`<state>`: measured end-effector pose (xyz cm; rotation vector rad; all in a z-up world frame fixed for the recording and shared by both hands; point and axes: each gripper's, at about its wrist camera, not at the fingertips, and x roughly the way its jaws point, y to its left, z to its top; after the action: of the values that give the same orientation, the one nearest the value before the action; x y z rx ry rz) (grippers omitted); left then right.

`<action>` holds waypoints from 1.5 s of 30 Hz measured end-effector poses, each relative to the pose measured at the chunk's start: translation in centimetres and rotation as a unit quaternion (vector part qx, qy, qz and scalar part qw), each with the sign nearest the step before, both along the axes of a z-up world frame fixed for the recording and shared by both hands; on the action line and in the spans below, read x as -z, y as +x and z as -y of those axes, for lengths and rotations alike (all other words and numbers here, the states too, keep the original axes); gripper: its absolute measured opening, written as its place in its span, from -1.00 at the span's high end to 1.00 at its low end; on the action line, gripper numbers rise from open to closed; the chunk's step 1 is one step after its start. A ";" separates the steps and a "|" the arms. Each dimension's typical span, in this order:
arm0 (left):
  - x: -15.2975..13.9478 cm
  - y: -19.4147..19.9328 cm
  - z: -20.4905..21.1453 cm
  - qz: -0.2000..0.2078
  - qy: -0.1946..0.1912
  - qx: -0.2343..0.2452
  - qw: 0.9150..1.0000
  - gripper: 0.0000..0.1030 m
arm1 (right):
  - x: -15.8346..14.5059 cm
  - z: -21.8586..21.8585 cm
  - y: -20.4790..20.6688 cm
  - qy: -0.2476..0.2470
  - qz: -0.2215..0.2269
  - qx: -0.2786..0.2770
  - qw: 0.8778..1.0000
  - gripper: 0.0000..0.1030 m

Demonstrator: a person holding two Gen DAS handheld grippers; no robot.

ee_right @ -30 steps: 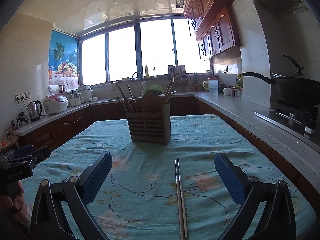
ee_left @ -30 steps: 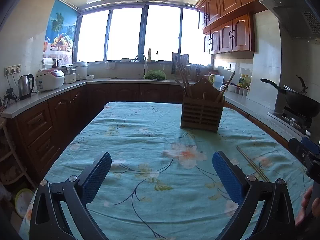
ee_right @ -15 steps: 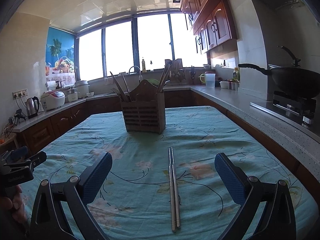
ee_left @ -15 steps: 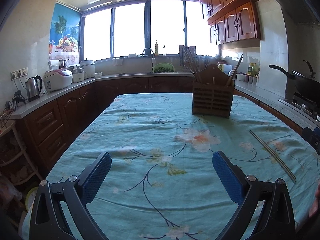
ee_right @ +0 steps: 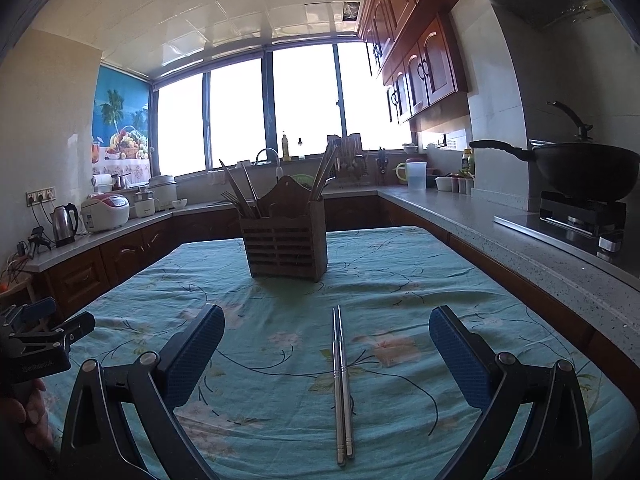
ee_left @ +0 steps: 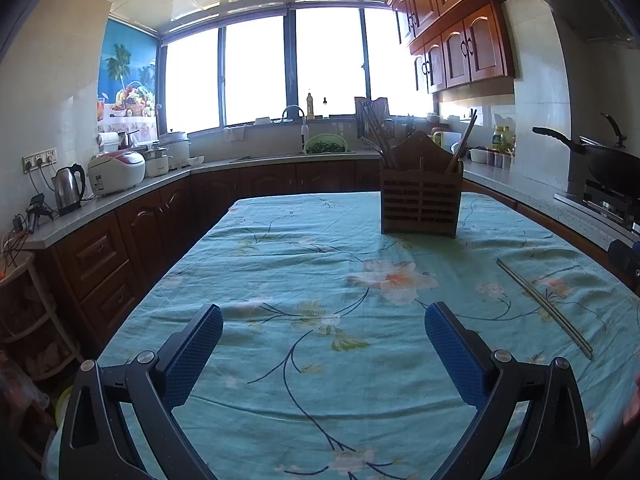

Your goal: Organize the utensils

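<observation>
A pair of metal chopsticks (ee_right: pixel 342 380) lies side by side on the teal flowered tablecloth (ee_right: pixel 400 280), between my right gripper's open fingers and a little ahead of them. The pair also shows in the left wrist view (ee_left: pixel 544 308), to the right of my left gripper. A wooden slatted utensil holder (ee_right: pixel 286 246) stands upright further back, with chopsticks and utensils sticking out; it shows in the left wrist view (ee_left: pixel 420 204) too. My right gripper (ee_right: pixel 326 346) is open and empty. My left gripper (ee_left: pixel 324 346) is open and empty above the cloth.
Kitchen counters run around the table. A wok (ee_right: pixel 584 172) sits on a stove at the right. A kettle (ee_left: pixel 70 188) and a rice cooker (ee_left: pixel 116 172) stand on the left counter. My left gripper's body shows at the left of the right wrist view (ee_right: pixel 36 344).
Both grippers have pulled back and tilted up, so the holder and chopsticks look further off. The chopsticks and holder have not moved. Both grippers stay open.
</observation>
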<state>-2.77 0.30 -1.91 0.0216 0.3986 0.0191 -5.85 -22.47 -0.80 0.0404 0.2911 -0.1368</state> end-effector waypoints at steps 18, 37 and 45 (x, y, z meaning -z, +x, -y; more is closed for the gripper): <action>0.3 0.0 0.0 0.009 0.003 0.004 1.000 -0.98 | 0.2 -0.1 0.1 0.000 0.001 -0.012 1.000 -1.00; 0.2 -0.2 0.1 0.014 0.000 0.000 1.000 -0.98 | 0.3 -0.1 0.2 0.000 0.004 -0.017 1.000 -1.00; 0.1 -0.4 0.3 0.019 0.003 0.000 1.000 -0.98 | 0.3 -0.1 0.2 0.001 0.009 -0.020 1.000 -1.00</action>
<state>-3.19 -0.04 -2.03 0.0263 0.3612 0.0204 -5.67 -22.40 -1.08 0.0372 0.2742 -0.0959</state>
